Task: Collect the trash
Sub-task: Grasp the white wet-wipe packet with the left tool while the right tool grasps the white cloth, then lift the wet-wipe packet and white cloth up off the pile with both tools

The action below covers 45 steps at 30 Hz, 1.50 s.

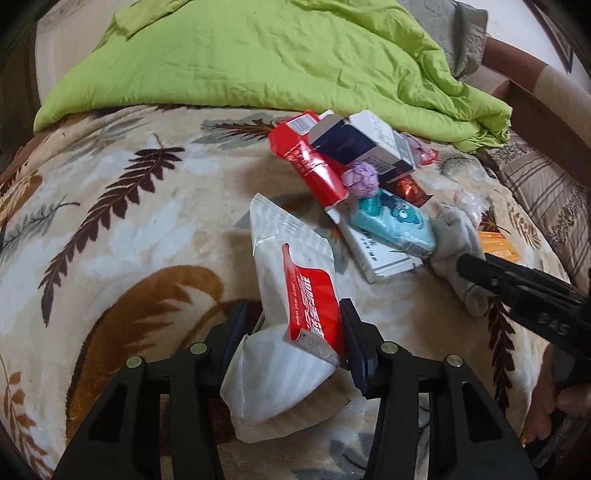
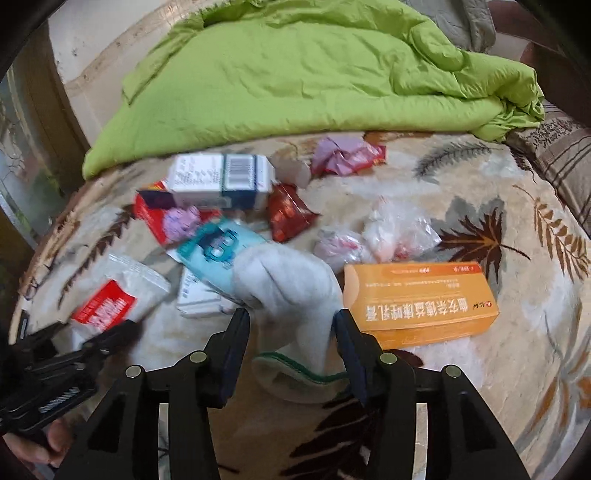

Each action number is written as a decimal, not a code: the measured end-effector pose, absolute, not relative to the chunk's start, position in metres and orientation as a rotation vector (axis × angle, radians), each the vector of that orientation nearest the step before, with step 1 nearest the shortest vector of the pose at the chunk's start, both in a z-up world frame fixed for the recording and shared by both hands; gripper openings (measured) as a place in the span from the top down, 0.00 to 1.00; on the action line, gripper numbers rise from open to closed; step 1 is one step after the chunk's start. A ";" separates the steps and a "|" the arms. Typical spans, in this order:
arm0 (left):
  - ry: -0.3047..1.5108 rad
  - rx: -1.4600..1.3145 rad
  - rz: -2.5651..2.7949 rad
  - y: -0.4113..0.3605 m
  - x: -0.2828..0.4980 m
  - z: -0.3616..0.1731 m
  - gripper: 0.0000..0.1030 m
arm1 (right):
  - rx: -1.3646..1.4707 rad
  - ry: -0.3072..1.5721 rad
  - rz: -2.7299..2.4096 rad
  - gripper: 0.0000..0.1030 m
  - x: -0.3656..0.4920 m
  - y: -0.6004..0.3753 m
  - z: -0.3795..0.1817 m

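White-red wet-wipe pack [image 1: 291, 295] between left claw [image 1: 293, 325] fingers; grey sock [image 2: 291, 284] in right claw [image 2: 291, 332].

**Bedding around the clutter**

A cream fleece blanket [image 1: 122, 221] printed with brown and grey fern leaves covers the bed and fills most of both views. Behind it lies a rumpled lime-green quilt [image 1: 258, 62], its bunched corner hanging toward the right. A grey quilted cloth [image 1: 467, 33] shows past the quilt's far right edge. On the right side rests a pillow [image 2: 565, 155] with brown and beige stripes and a leaf pattern. A pale wall [image 2: 88, 40] stands at the upper left.
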<state>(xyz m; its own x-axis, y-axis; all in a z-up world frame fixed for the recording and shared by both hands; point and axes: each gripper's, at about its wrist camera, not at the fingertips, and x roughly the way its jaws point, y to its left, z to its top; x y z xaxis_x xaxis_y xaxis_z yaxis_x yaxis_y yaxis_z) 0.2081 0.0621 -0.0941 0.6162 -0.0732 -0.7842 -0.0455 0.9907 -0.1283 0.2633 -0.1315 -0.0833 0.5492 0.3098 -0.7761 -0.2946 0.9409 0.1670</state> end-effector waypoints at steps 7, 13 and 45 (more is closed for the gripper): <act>0.854 -0.103 -0.046 0.049 0.202 -0.086 0.55 | 0.036 0.911 0.380 0.85 0.258 -0.136 -0.082; 0.777 -0.057 -0.055 0.036 0.195 -0.073 0.55 | 0.068 0.778 0.363 0.85 0.236 -0.138 -0.050; 0.656 0.110 0.010 0.006 0.118 -0.059 0.54 | 0.158 0.689 0.268 0.85 0.130 -0.167 -0.032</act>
<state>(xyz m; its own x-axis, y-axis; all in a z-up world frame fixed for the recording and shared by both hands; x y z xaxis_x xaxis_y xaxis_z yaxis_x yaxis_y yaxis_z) 0.1185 0.0059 -0.0586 0.7926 0.0439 -0.6081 0.0258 0.9941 0.1054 0.1298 -0.1670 -0.0319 0.7398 0.2948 -0.6048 -0.1909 0.9539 0.2315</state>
